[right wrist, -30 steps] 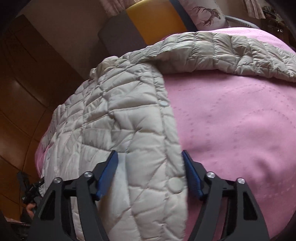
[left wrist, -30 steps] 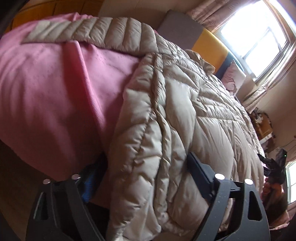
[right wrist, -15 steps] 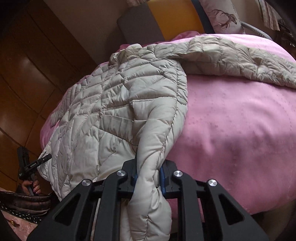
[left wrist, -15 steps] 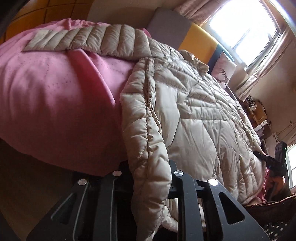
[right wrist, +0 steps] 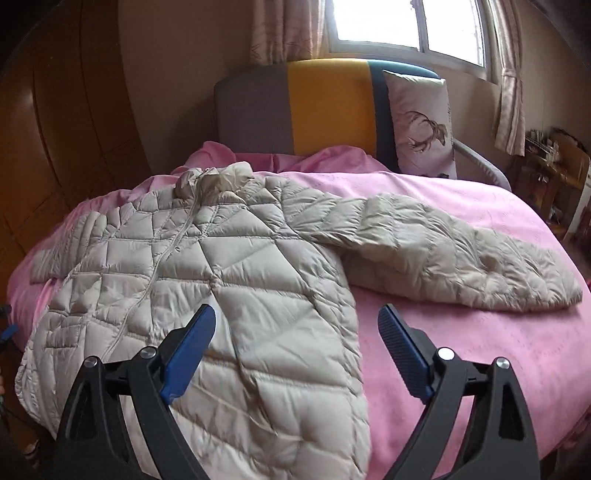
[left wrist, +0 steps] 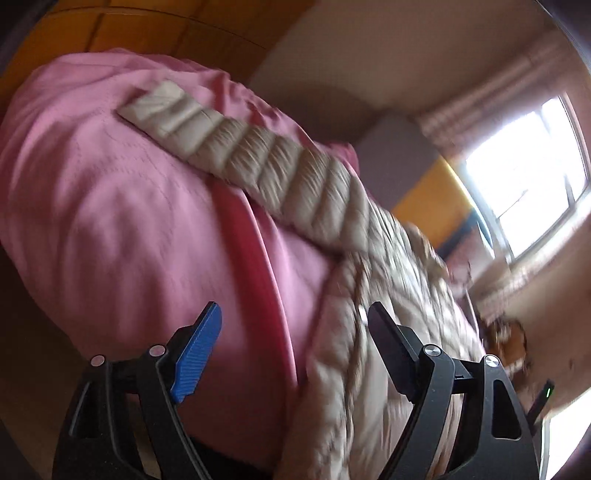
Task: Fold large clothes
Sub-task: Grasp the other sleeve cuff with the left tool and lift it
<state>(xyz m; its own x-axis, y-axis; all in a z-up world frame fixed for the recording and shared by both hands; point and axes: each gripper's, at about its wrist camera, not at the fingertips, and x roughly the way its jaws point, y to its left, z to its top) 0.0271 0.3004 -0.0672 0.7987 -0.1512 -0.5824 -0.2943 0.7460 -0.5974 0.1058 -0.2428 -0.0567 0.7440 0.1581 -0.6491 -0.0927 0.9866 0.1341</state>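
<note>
Opening over a beige quilted jacket (right wrist: 207,273) on a pink bed, both grippers have their jaws wide apart and hold nothing.

The right gripper (right wrist: 297,334) hangs above the lower side edge of the jacket, its blue pads clear of the fabric, and the left gripper (left wrist: 295,332) is above the opposite side edge, in a blurred picture, with the edge between its fingers but not pressed. The jacket lies flat on the pink bedspread (right wrist: 461,339), front up, collar toward the grey and yellow headboard (right wrist: 295,107), both sleeves stretched out sideways. A pillow (right wrist: 421,122) with a deer drawing leans beside the headboard, under a bright window (right wrist: 406,22).
</note>
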